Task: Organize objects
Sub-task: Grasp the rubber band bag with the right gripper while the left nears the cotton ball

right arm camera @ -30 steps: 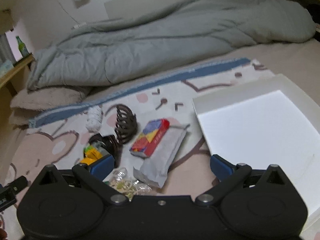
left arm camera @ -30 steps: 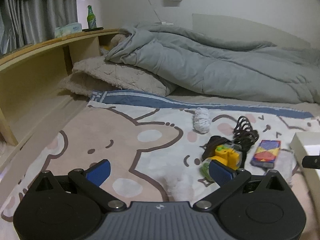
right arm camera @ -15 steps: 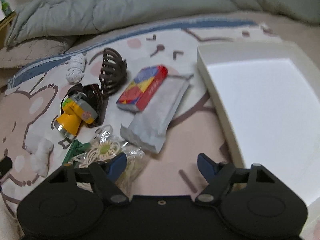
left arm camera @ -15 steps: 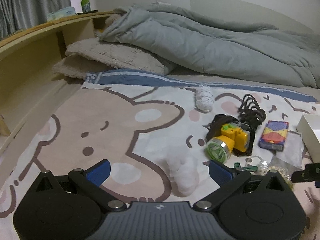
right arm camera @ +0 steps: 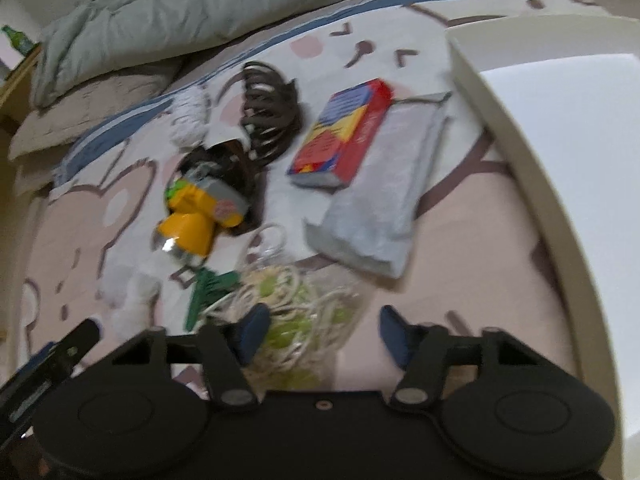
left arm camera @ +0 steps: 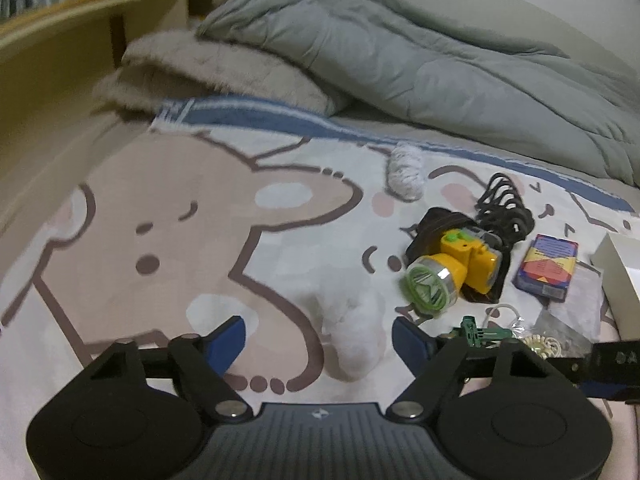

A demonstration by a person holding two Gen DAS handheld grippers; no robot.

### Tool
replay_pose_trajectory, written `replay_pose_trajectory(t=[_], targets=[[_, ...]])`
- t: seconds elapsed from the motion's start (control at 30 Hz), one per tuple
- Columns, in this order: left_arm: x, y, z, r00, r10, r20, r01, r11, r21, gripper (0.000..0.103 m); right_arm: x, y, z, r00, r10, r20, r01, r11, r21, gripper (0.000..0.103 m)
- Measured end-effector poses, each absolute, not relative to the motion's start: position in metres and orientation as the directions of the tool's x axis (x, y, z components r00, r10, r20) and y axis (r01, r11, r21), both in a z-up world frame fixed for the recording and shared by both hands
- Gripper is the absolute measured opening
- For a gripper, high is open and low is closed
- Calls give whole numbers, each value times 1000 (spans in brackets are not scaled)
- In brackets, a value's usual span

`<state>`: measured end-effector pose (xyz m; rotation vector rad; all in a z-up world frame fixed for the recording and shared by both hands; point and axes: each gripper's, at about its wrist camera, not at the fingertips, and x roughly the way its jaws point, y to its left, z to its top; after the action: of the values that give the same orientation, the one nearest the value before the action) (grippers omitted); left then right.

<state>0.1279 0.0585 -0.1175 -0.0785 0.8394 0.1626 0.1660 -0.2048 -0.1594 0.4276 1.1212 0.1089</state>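
While both tools have just been closing, neither grips: right tool [right arm camera: 320,330] half-spread over bagged cord bundle [right arm camera: 296,312] on blanket — light, crinkly, slippery; pinch mid-bundle. Left tool [left arm camera: 318,338] spread astride white fluff [left arm camera: 354,332] — soft. Beyond, headlamp [right arm camera: 196,216], rigid.

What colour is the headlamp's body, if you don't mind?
Yellow, with a green-rimmed lens; the headlamp shows best in the left wrist view.

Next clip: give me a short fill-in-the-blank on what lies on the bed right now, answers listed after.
1. The headlamp has a ____ body and a green-rimmed lens.
2. The colourful box lies partly on a ____ pouch.
3. Between the left gripper pads lies a white ____ ball.
4. The white tray holds ____.

Missing words: yellow; grey; cotton; nothing
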Motion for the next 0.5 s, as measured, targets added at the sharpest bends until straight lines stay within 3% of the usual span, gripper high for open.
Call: replay_pose_trajectory(t=[0.2, 0.5], targets=[[139, 66, -126, 629, 80, -773, -225, 971, -82, 63, 159, -203, -148, 464, 326, -824, 68, 914, 399, 26], [143, 55, -130, 617, 54, -785, -195, 977, -86, 58, 148, -215, -128, 515, 322, -794, 5, 926, 379, 22]])
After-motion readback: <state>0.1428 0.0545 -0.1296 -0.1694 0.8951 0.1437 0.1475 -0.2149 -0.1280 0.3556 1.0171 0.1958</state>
